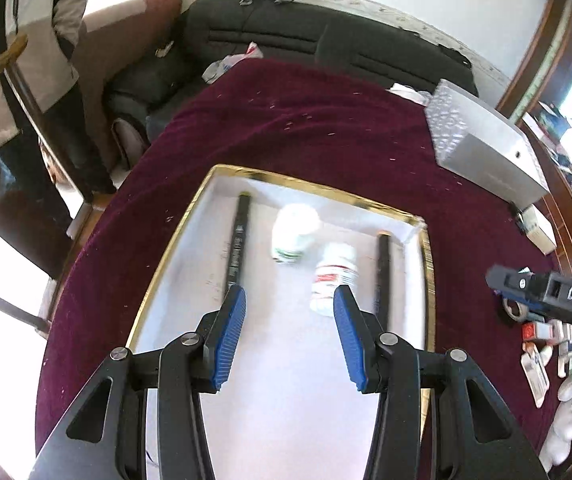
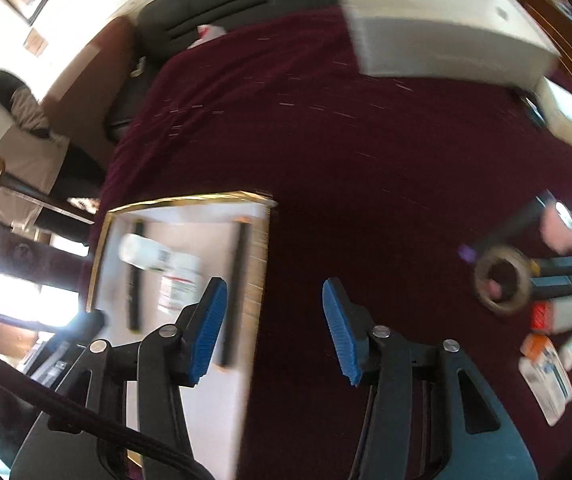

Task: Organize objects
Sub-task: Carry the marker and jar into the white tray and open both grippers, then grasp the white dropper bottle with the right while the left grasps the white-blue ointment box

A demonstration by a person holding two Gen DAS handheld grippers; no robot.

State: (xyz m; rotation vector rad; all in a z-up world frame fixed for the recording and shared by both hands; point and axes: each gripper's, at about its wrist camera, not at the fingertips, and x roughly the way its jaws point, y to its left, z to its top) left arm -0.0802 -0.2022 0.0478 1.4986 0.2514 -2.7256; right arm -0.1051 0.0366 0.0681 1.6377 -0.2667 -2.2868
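A white gold-rimmed tray point(image 1: 174, 264) lies on the maroon cloth. In it lie two black pens point(image 1: 237, 240) point(image 1: 383, 276) and two white bottles, one green-labelled point(image 1: 293, 232), one red-labelled point(image 1: 333, 276). My left gripper point(image 1: 289, 300) is open and empty above the tray, close to the red-labelled bottle. My right gripper point(image 2: 274, 292) is open and empty over the tray's right edge point(image 2: 260, 264). A roll of tape point(image 2: 501, 280) and small boxes point(image 2: 561, 312) lie to its right.
A white box point(image 1: 485, 152) stands at the back right of the table, a smaller box point(image 2: 569, 120) beside it. A dark sofa point(image 1: 286, 36) is behind the table. A person stands at the left. The right gripper's body point(image 1: 545, 292) shows at the right.
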